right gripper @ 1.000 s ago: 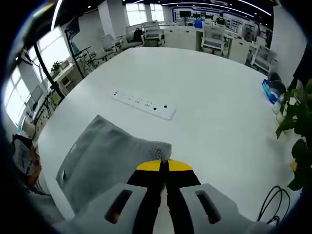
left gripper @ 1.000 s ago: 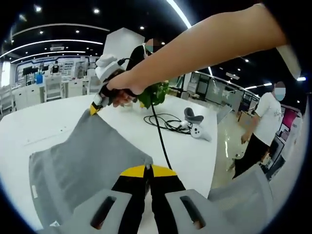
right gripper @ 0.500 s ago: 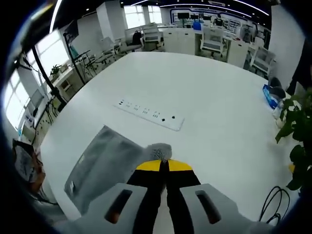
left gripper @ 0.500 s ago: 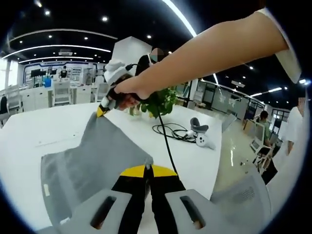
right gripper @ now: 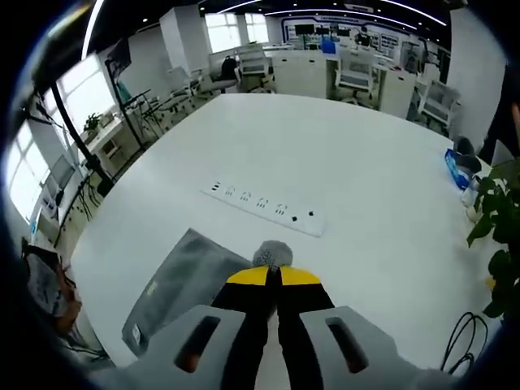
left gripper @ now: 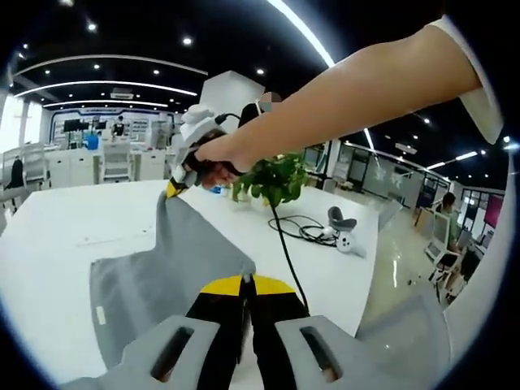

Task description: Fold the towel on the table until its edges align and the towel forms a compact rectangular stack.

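Observation:
A grey towel (left gripper: 162, 264) hangs lifted above the white table (left gripper: 49, 227), held by two corners. My left gripper (left gripper: 247, 280) is shut on its near corner, yellow tips pinched on the cloth. My right gripper (left gripper: 174, 188), held by a person's hand, comes into the left gripper view from the right and is shut on the far corner. In the right gripper view the right gripper (right gripper: 271, 275) is shut on a bunched corner of the towel (right gripper: 183, 288), which drops away to the lower left over the table (right gripper: 341, 162).
A white power strip (right gripper: 264, 207) lies on the table beyond the towel. A potted plant (left gripper: 272, 175), a black cable (left gripper: 313, 231) and a white controller (left gripper: 345, 242) sit at the table's far side. Chairs and desks stand around the room.
Both grippers have risen with the towel's corners; the towel hangs steeper and covers less of the table. The power strip now sits closer in the right gripper view.

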Demonstrator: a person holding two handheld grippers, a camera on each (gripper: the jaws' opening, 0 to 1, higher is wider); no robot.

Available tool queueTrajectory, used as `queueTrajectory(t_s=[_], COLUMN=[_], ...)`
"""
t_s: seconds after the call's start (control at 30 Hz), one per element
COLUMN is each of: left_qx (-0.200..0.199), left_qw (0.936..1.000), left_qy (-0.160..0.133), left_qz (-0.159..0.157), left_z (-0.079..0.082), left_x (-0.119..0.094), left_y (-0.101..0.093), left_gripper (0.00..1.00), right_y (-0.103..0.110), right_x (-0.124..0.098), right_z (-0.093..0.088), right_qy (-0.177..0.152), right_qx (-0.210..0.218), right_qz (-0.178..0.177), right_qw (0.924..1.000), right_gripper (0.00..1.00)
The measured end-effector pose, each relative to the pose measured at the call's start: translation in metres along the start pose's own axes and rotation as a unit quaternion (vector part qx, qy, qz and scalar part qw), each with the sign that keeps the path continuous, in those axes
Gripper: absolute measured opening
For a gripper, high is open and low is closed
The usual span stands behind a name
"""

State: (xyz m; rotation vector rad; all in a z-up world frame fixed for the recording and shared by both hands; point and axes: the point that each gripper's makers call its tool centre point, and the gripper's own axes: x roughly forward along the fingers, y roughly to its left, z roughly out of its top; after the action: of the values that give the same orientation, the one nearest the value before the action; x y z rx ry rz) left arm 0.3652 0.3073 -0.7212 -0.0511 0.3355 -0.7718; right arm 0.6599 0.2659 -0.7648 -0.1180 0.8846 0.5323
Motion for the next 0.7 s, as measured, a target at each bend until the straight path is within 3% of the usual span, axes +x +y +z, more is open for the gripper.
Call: queueTrajectory(t_s=[0.7], left_qx=[-0.025], left_qw=[0.9975], left_qy=[-0.031], left_qz=[0.058], left_z=[-0.01], left_x=[-0.037], left_y=[0.037], left_gripper=[0.02], right_y=[0.047], right_x=[0.027], right_z=[0.021], right_qy=[-0.009], right_qx=[-0.019], right_qz=[0.009], right_qw=[0.9997], right_gripper=[0.0])
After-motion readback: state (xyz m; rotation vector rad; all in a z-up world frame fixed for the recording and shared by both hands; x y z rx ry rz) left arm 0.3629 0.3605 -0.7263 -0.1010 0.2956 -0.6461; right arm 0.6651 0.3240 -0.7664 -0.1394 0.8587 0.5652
